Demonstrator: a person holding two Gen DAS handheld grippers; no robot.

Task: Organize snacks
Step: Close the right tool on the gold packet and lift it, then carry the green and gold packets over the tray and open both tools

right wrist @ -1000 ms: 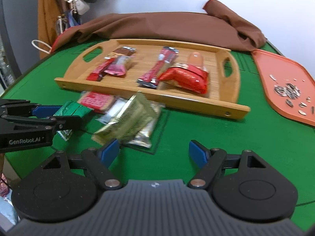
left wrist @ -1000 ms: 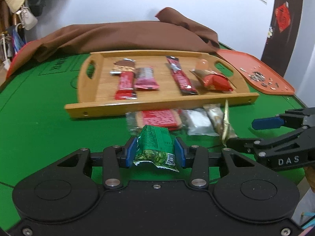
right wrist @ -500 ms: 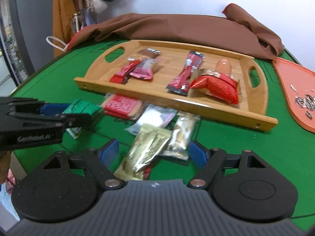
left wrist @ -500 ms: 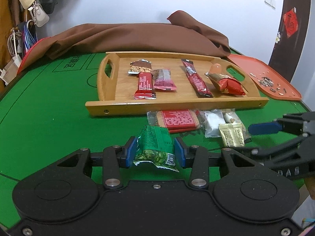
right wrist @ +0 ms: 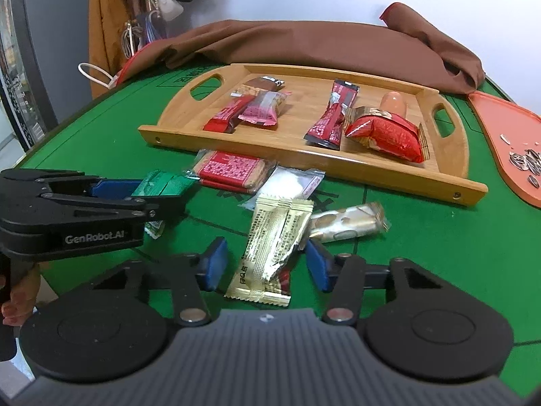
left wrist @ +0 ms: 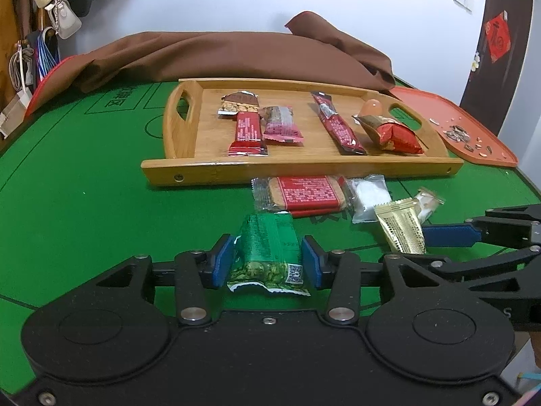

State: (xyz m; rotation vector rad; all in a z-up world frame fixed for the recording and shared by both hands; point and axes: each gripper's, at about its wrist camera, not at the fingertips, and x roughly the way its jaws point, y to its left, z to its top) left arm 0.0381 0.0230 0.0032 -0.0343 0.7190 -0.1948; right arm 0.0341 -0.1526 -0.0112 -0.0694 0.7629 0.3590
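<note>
Left wrist view: left gripper (left wrist: 267,260) clamps a green packet (left wrist: 268,248) between both blue pads, over the green table (left wrist: 84,203).
Right wrist view: right gripper (right wrist: 266,264) spread wide, pads on either side of a gold packet (right wrist: 274,240) without touching it.
Gold packet: flat on the table, lengthwise between the open fingers, its far end just beside a white packet (right wrist: 287,182).
Beige packet (right wrist: 348,225): on the table, just right of the gold one.
Red cracker pack (left wrist: 301,193): on the table, just in front of the tray's near wall.
Wooden tray (left wrist: 304,167): holds 5 wrapped snacks and 1 sausage-like item (right wrist: 394,101).
Orange tray (left wrist: 473,125): right of the wooden tray, carries seeds.
Brown cloth (left wrist: 219,57): heaped behind the tray.
</note>
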